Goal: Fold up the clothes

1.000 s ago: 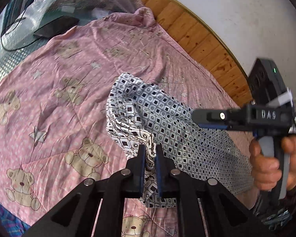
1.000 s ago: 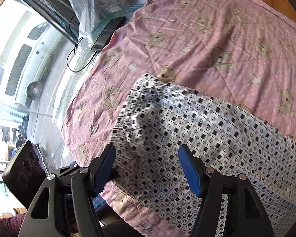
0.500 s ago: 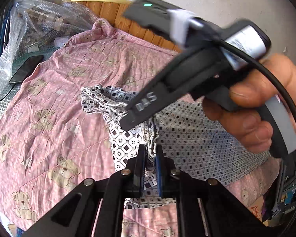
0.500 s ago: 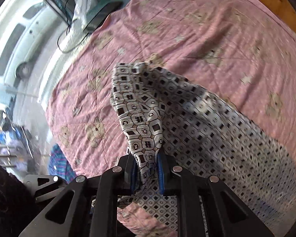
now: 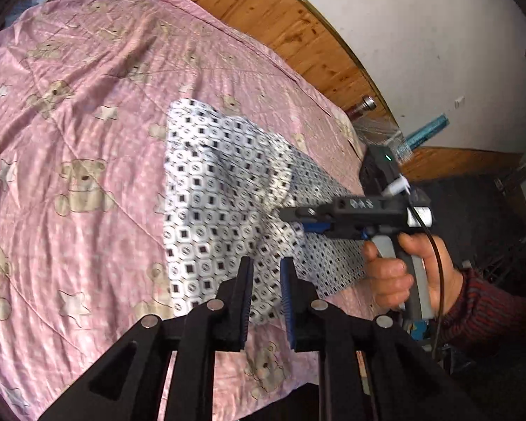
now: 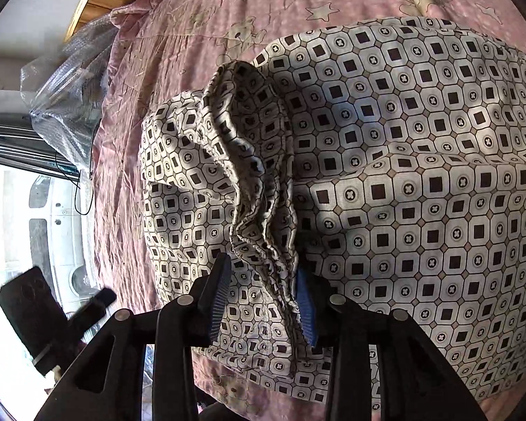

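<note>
One patterned garment [image 5: 224, 207] lies on one pink bear-print quilt [image 5: 70, 133], spreading toward 3 o'clock. Two grippers show. The left gripper [image 5: 265, 294] has its jaws slightly parted, gripping nothing. The right gripper [image 6: 263, 301] stands partly open, a bunched fold of garment between its fingers. One hand [image 5: 410, 273] holds it.

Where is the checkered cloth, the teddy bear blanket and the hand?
checkered cloth [image 6: 420, 182]: right wrist view, on its flat patterned top.
teddy bear blanket [image 5: 80, 189]: left wrist view, on a printed bear.
hand [image 5: 413, 273]: left wrist view, on the fingers round the handle.
</note>
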The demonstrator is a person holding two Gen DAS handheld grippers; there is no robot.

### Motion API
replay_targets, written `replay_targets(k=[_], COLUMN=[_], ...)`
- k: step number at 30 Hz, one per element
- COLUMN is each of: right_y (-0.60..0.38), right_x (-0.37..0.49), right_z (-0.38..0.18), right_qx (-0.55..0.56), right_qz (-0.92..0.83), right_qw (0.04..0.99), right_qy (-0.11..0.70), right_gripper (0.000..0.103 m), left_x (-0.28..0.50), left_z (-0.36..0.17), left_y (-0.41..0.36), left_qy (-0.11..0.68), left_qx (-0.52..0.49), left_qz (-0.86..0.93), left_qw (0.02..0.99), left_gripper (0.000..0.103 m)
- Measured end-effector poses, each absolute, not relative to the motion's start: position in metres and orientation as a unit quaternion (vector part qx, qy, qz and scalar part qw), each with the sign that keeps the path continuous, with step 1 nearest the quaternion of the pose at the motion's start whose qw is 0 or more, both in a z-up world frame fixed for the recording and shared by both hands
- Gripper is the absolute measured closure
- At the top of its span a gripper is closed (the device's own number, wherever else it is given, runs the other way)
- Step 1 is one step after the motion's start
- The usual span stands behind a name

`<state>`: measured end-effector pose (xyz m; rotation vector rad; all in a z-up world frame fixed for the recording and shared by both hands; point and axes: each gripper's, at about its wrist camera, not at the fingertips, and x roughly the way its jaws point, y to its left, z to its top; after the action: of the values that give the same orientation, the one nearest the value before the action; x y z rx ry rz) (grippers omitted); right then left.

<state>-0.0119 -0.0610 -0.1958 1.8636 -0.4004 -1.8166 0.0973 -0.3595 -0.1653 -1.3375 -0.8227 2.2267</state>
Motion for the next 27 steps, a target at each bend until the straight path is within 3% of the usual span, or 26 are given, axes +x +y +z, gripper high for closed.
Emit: replay_targets(k=[4,11,14,16,19,21,23,27], right_y=[-0.059,-0.052,-0.07,-0.066,-0.071,-0.101,-0.15,-0.245], right_x=[-0.005,0.001,0.007,0.002,-0.018,-0.035,-0.052,-0.075], right_z=[-0.202,-0.177,-0.201,-0.199,-0.156,-0.125,-0.11,-0.136], right_qx=[0.685,0.638,0.692,0.705,0.663,0.629,0.597,0.564], right_qz=[-0.684,-0.735,-0.693,-0.685,-0.725,-0.742,-0.743,-0.722], right_qw=[0.225,0.213,0.202,0.177,0.173,0.219,0.284,0.35], right_qy=[-0.112,-0.086,0.025,0.051,0.072,0.078,0.103,0.194], right_gripper=[0.076,0.066,0.068,0.075,0.066,0.056,0.044,0.039], left_x=[0.053,-0.027,-0.036,-0.037,-0.016,0.007,0.035,0.079], left_z=[-0.186,-0.23,-0.236,-0.232,-0.216,-0.207,-0.212,-0.234], left_y=[-0.379,-0.375,-0.376,-0.375,-0.386,-0.396,-0.398,-0.38], left_qy=[-0.321,-0.34,-0.376,-0.366,-0.383,-0.389,-0.397,-0.406], left_qx=[-0.495,-0.537,-0.525,-0.52,-0.511,-0.507,-0.525,-0.57], left_qz=[0.792,0.762,0.753,0.761,0.757,0.755,0.739,0.701], left_qw=[0.156,0.122,0.128,0.13,0.139,0.144,0.142,0.139], left_gripper=[0.075,0.07,0.07,0.07,0.07,0.069,0.061,0.061])
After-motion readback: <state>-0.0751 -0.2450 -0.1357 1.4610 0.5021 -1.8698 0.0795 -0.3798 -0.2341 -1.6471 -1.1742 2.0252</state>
